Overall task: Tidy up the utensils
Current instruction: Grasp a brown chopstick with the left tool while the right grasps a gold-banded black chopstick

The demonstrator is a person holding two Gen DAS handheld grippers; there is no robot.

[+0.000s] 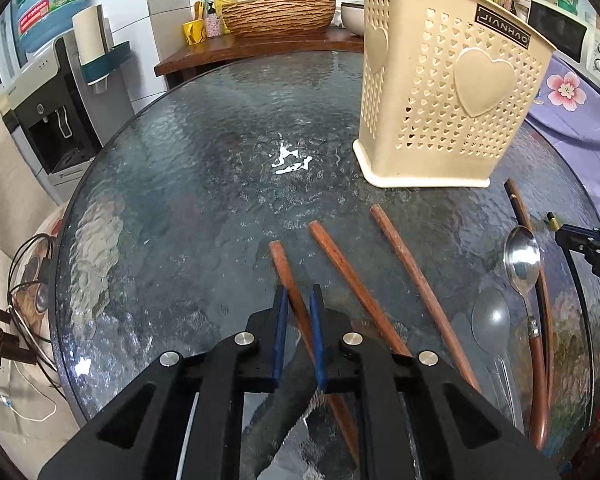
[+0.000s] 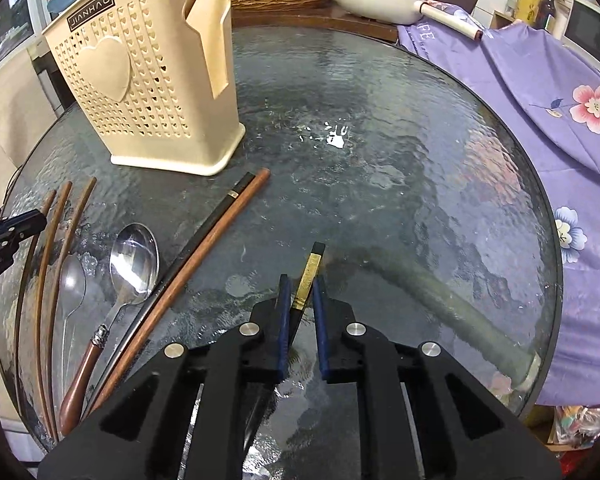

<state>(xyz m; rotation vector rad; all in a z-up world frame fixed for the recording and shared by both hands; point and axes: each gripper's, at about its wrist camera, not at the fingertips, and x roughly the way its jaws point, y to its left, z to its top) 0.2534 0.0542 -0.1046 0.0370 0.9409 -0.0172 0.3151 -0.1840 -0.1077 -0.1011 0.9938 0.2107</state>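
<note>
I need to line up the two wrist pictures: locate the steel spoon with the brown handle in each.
Left wrist view: steel spoon lies at the right edge, bowl upward, right of the loose brown chopsticks.
Right wrist view: same spoon lies lower left, beside the black chopstick.
Shared landmark: the beige holder.

Round glass table (image 1: 204, 168), textured top, dark rim. Cream holder (image 1: 444, 92) upright toward far side. Three brown chopsticks (image 1: 404, 256) side by side near front, well apart from holder. Steel spoon (image 2: 134, 256) with brown handle beside them, clear spoon (image 2: 71, 280) just next to it. Black chopstick (image 2: 216, 216) and brown one (image 2: 236, 212) touching lengthwise, tips near holder base. Gold-banded black chopstick (image 2: 310, 276) apart, toward centre. Purple floral cloth (image 2: 540, 92) draped over one edge.
</note>
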